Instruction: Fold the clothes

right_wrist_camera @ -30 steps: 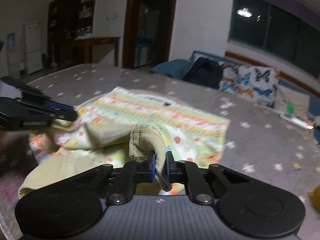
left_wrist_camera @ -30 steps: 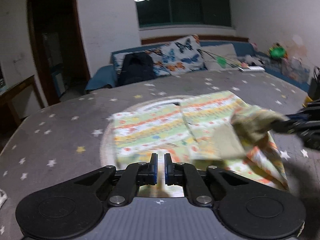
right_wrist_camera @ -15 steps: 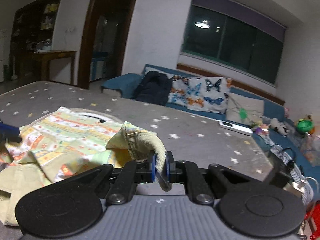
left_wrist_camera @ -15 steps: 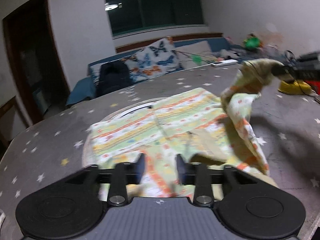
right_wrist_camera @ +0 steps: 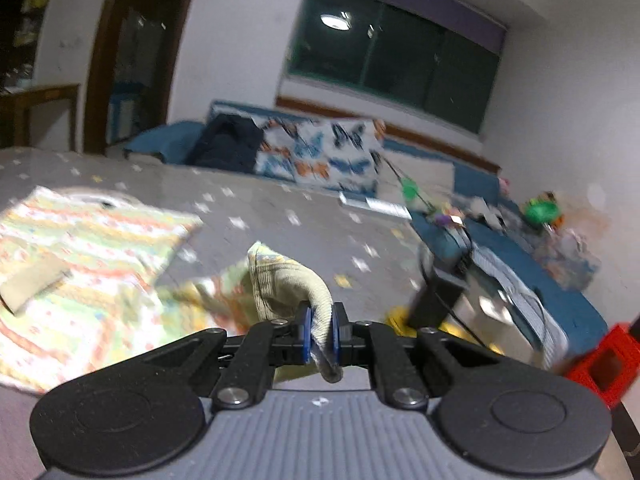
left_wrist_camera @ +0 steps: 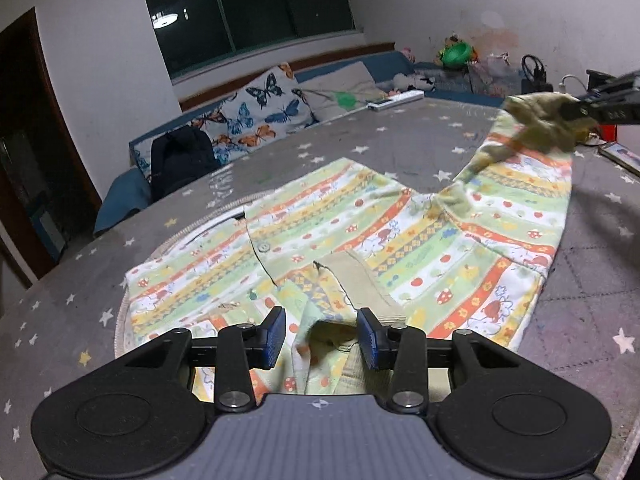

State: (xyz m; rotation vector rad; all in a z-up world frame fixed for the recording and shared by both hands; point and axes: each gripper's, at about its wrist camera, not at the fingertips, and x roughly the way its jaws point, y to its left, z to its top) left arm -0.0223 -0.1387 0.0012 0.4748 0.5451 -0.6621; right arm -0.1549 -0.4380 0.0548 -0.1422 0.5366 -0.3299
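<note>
Striped cloth: a small shirt (left_wrist_camera: 400,240) with green, yellow and orange stripes is spread on the grey star table (left_wrist_camera: 60,320). Little mushrooms and flowers are printed on it.
Shirt spot: it is seen in the middle of the left wrist view, reaching out to 2 o'clock.
Sleeve cuff: the plain tan cuff (right_wrist_camera: 288,284) is lifted off the table, and the sleeve is pulled out from the shirt body.
Right gripper: the right gripper (right_wrist_camera: 320,336) is clamped tight on the cuff, with the blue pads (right_wrist_camera: 306,334) pressed on both sides of the cloth. In the left view it (left_wrist_camera: 600,108) is seen at 2 o'clock.
Left gripper: the left gripper (left_wrist_camera: 322,338) is held low over the near edge of the shirt. Its fingers (left_wrist_camera: 274,336) are spread wide apart, and nothing is gripped between them.
Tan band: a tan strip (left_wrist_camera: 360,280) is seen lying on the shirt just past the left fingers.
Couch: a blue couch (left_wrist_camera: 120,200) with a butterfly pillow (left_wrist_camera: 264,116) and a dark bag (left_wrist_camera: 180,160) is seen at 11 o'clock.
</note>
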